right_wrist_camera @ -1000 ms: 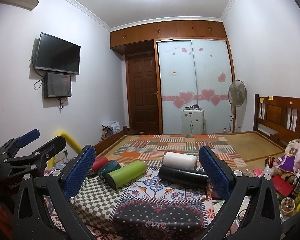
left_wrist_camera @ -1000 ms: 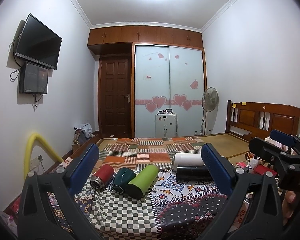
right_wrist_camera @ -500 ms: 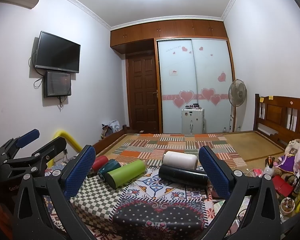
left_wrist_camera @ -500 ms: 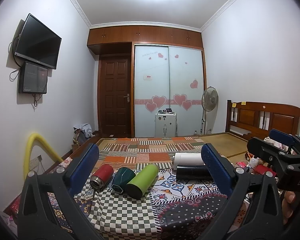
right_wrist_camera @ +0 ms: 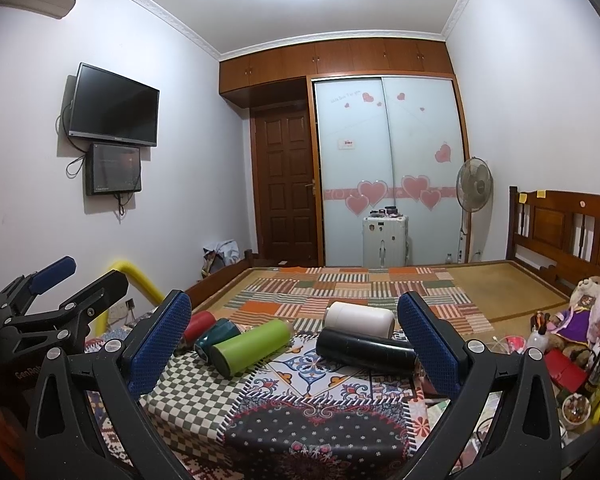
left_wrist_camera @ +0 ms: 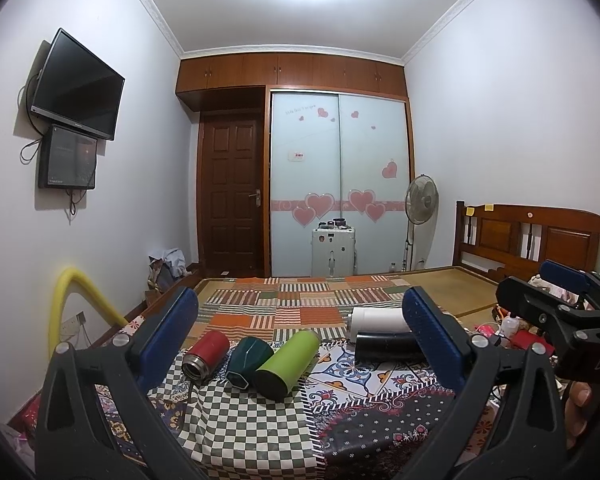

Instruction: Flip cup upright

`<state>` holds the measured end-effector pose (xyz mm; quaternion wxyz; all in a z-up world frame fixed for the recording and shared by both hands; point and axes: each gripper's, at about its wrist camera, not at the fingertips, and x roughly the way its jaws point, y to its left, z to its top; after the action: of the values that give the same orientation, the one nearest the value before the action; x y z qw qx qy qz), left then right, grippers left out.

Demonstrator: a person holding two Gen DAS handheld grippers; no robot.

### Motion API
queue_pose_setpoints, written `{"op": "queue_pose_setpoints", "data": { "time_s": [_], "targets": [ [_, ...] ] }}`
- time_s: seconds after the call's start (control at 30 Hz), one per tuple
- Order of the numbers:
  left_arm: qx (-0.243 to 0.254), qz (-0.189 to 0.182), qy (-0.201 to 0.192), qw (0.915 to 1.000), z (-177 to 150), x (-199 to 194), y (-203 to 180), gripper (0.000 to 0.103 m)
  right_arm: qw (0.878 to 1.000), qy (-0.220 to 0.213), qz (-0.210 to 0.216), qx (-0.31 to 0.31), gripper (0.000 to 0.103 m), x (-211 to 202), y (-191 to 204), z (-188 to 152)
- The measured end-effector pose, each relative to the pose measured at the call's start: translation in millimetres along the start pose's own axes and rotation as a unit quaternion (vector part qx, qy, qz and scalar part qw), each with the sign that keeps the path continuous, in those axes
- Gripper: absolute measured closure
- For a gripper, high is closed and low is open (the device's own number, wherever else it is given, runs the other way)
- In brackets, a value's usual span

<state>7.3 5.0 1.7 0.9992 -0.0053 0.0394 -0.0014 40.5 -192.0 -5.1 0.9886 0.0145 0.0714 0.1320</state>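
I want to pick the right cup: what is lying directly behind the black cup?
The white cup lies on its side just behind the black cup. Its lower edge is covered, so contact cannot be confirmed.

The left claw point(left_wrist_camera: 300, 336) hangs wide apart above five cups lying sideways: red cup point(left_wrist_camera: 205, 354), dark green cup point(left_wrist_camera: 247, 362), lime cup point(left_wrist_camera: 288, 360), white cup point(left_wrist_camera: 376, 318), black cup point(left_wrist_camera: 384, 346).

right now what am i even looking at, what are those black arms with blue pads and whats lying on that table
Those are two hand-held grippers, one in each of a person's hands, each with a fisheye camera looking forward along its fingers. One picture is from the left gripper, the other from the right gripper; each also sees the other at its edge. Both are open and hold nothing. On the patterned tablecloth five cups lie on their sides: a red cup, a dark green cup, a lime green cup, a white cup and a black cup. None is upright yet.
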Motion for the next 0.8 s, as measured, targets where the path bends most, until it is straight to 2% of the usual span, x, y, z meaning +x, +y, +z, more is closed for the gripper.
{"op": "queue_pose_setpoints", "data": {
  "time_s": [0.43, 0.6, 0.8],
  "targets": [
    [-0.003, 0.005, 0.015, 0.9999, -14.4, 12.4, 6.8, 0.0, 1.0, 0.021, -0.002, -0.007, 0.0, 16.0, 3.7, -5.5],
    [-0.012, 0.014, 0.042, 0.9989, -30.6, 34.5, 23.1, 0.0, 0.998, 0.055, -0.003, -0.022, 0.0, 48.1, 8.4, -9.7],
    [-0.02, 0.03, 0.082, 0.996, -54.0, 69.5, 50.7, 0.0, 0.993, 0.112, 0.007, -0.046, 0.0, 106.7, 19.4, -18.4]
  ]
}}
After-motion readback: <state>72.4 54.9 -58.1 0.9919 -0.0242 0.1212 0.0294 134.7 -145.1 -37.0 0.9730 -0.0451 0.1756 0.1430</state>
